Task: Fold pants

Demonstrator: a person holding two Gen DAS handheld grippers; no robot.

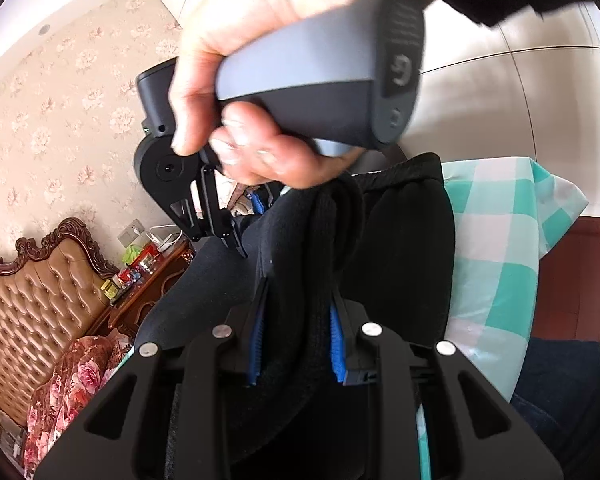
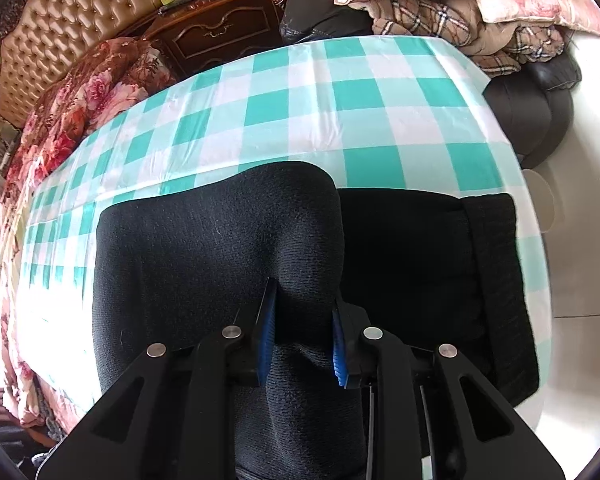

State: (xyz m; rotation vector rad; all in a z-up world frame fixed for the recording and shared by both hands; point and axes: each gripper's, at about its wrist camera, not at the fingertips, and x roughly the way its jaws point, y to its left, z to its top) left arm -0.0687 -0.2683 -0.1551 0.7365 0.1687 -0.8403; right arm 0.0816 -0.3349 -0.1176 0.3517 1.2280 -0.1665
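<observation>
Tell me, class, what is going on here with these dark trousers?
A person is folding black pants on a table covered with a green-and-white checked cloth. Each hand holds a two-finger tool. The left gripper and the right gripper each have their jaws clamped on a bunch of the fabric. Part of the pants is lifted off the cloth; the rest lies on the table.

One pair of black pants lies on one green-and-white checked cloth. Two grippers are in view, the left gripper and the right gripper (each with two blue-padded fingers), plus one hand. Behind stand one tufted headboard and one dark wooden nightstand.
</observation>
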